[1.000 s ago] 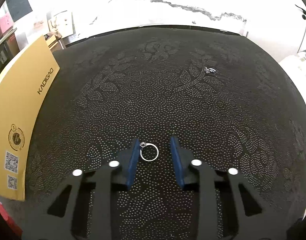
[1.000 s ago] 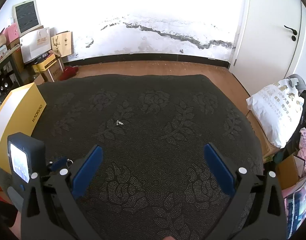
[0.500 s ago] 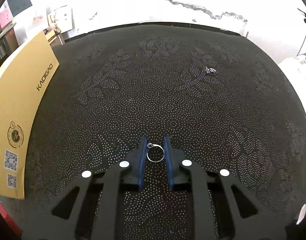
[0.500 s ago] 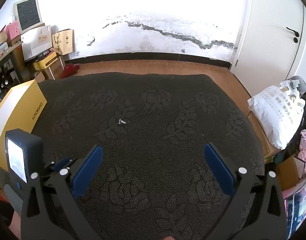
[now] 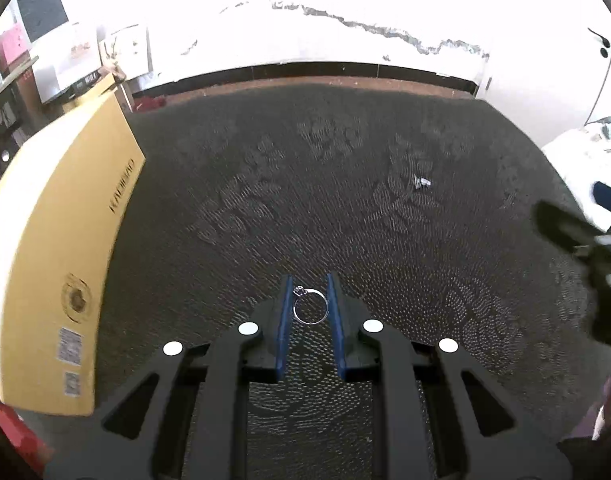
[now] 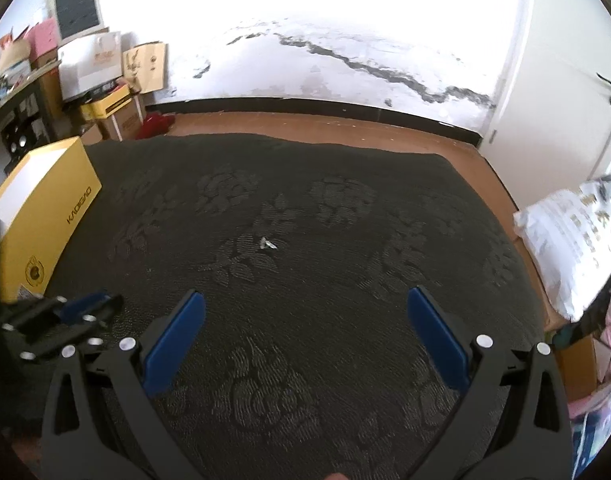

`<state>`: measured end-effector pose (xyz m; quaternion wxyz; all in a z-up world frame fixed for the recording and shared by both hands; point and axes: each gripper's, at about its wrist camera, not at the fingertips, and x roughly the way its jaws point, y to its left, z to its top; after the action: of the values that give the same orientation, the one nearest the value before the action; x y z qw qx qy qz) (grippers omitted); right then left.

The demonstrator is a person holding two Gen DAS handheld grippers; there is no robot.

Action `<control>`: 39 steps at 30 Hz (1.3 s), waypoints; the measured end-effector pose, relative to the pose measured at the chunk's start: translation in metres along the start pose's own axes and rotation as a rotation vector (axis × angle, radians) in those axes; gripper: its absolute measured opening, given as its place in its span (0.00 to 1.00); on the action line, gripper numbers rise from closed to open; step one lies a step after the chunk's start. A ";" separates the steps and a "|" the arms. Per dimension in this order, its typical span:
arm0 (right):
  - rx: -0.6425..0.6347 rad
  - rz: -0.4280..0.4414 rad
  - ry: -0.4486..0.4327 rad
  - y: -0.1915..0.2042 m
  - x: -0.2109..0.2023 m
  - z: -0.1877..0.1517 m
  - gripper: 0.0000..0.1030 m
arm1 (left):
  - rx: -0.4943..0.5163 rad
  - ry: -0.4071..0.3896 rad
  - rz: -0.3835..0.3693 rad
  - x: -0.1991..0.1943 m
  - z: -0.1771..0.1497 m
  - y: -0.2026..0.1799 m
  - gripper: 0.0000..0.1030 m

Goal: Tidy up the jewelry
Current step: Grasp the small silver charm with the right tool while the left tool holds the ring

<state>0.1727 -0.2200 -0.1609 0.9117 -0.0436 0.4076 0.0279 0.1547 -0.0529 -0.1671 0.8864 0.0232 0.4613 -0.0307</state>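
Observation:
A thin silver ring [image 5: 310,307] with a small stone sits between the blue pads of my left gripper [image 5: 309,279], which is shut on it and holds it just above the dark patterned cloth [image 5: 305,184]. A second small silver piece [image 5: 421,183] [image 6: 268,244] lies loose on the cloth farther out. My right gripper [image 6: 306,296] stands wide open over the cloth with nothing between its fingers, short of that piece. The left gripper [image 6: 89,310] shows blurred at the lower left of the right wrist view.
A yellow cardboard box [image 5: 65,248] [image 6: 45,216] stands along the cloth's left edge. A white printed bag [image 6: 573,240] lies off the right edge, with a white door [image 6: 565,80] behind it. Boxes and a shelf crowd the back left corner.
The left jaws closed onto the ring, then rose with it off the cloth. The right gripper shifted sideways, still open, and its blurred fingers now show at the right of the left view.

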 end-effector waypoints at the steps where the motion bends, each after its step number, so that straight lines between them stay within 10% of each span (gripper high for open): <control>1: -0.012 0.005 0.005 0.003 0.005 0.002 0.95 | 0.000 -0.003 -0.008 -0.004 0.002 0.004 0.17; 13: -0.040 0.030 0.228 0.009 0.136 0.015 0.95 | -0.025 -0.015 -0.029 -0.019 0.004 0.033 0.17; 21: 0.006 0.079 0.171 0.000 0.156 0.026 0.94 | -0.046 -0.008 -0.030 -0.018 0.005 0.043 0.17; 32: -0.054 0.139 0.143 0.016 0.148 0.034 0.11 | -0.049 -0.011 -0.025 -0.019 0.004 0.047 0.17; 39: -0.042 0.131 0.160 0.020 0.146 0.036 0.09 | -0.052 -0.010 -0.020 -0.019 0.004 0.046 0.17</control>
<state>0.2950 -0.1941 -0.2464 0.8712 -0.0382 0.4805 0.0926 0.1507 -0.0068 -0.1490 0.8886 -0.0046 0.4579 -0.0276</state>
